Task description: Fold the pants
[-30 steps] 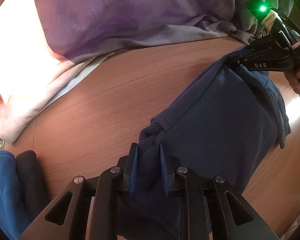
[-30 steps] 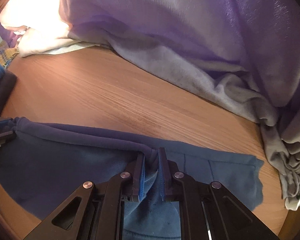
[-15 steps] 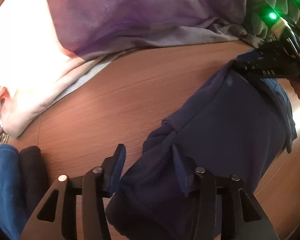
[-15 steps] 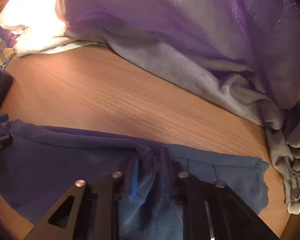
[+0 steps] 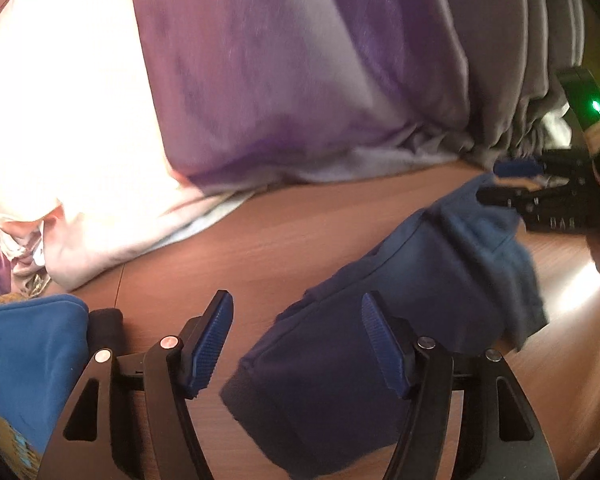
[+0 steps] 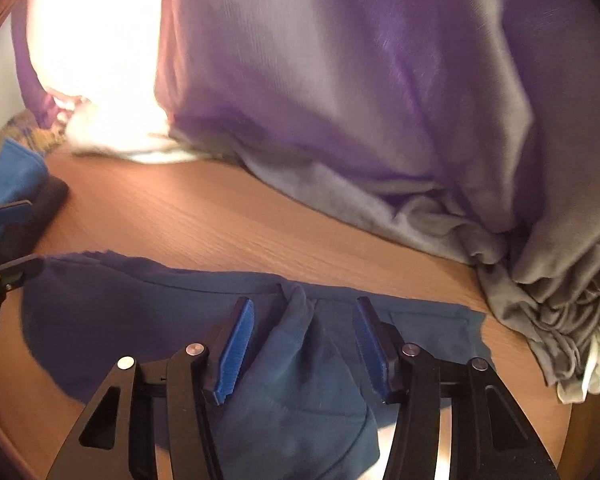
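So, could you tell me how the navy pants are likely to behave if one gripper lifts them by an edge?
The navy pants would probably droop: the fabric lies creased and bunched between the open right gripper fingers. They look fairly thick, so folds may hold. On the smooth wooden table they likely slide when pushed.

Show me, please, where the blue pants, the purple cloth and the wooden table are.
blue pants (image 6: 308,380): right wrist view, on the creased part between the open tongs.
purple cloth (image 6: 340,80): right wrist view, on its broad hanging middle.
wooden table (image 6: 204,220): right wrist view, on bare wood behind the pants.
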Demonstrator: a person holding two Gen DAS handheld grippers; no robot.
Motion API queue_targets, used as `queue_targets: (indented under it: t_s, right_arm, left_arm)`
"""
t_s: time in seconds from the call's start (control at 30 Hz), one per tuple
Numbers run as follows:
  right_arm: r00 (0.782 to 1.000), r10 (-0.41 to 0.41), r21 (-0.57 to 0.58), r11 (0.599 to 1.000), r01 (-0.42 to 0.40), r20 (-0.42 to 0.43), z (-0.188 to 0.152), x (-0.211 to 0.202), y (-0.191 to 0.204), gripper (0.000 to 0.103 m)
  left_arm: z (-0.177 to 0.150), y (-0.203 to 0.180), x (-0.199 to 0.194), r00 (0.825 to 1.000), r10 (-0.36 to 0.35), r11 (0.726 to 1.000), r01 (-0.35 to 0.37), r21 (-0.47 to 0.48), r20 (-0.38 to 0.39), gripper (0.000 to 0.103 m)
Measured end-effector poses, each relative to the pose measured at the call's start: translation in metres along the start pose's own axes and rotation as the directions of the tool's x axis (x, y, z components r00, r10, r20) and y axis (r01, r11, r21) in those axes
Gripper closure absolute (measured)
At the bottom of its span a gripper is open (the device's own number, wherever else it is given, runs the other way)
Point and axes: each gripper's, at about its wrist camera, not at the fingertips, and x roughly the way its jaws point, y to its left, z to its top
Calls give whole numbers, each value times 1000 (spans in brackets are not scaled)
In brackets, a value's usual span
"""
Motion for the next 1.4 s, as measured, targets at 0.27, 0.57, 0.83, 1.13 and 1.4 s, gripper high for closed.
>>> queue_targets:
  t_s: [0.27, 0.57, 0.83, 1.13, 1.4]
  right_arm:
    - [989, -4, 33, 999, -1, 150, -29, -64, 16, 51]
    - [986, -8, 97, 995, -8, 169, -77, -87, 28, 51]
    - [997, 33, 99, 994, -40, 69, -114, -65, 39, 51]
    - [998, 60, 74, 995, -60, 4, -129, -41, 54, 52]
    - [999, 1, 42, 999, 1, -33, -138, -21, 64, 58]
  left_arm:
    - [-3, -28, -20, 997, -31, 998, 34, -46, 71, 37]
    - [-17, -65, -13, 995, -72, 996, 76, -53, 62, 37]
    - [-37, -86, 5, 997, -73, 997, 73, -10, 6, 37]
    - [-55, -97, 16, 996, -73, 997, 74, 16, -48, 37]
    - [-60, -99, 19, 996, -75, 997, 76, 27, -58, 37]
